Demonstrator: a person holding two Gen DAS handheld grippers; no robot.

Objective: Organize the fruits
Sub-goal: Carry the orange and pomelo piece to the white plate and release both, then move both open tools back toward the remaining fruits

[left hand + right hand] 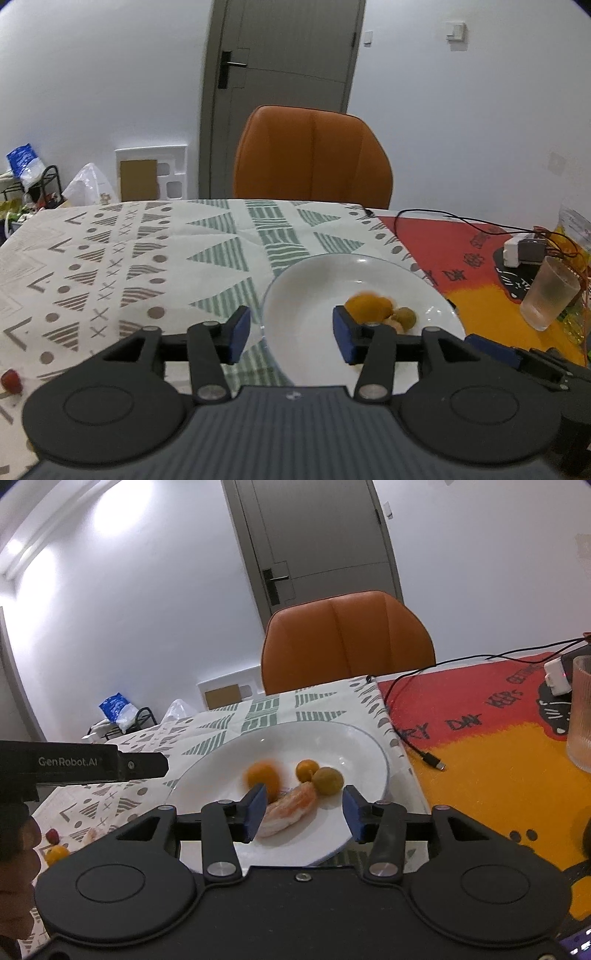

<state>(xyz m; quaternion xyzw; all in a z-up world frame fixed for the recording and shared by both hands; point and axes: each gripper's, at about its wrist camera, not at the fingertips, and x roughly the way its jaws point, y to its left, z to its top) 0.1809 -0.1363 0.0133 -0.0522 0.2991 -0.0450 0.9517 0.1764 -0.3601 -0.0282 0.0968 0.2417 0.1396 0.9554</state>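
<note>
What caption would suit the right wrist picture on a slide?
Right gripper open over a white plate holding three round fruits and a peeled citrus segment.

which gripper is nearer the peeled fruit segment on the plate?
Right. The right gripper has the peeled segment between its open jaws, untouched. The left gripper, also open, sits at the white plate's left rim, farther away.

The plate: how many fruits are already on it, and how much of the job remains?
Done: the plate holds four pieces: a blurred orange, a small orange, a greenish fruit and a peeled piece. In hand: nothing; the left gripper and right gripper are both open. Left: a red fruit and a small yellow fruit on the cloth.
</note>
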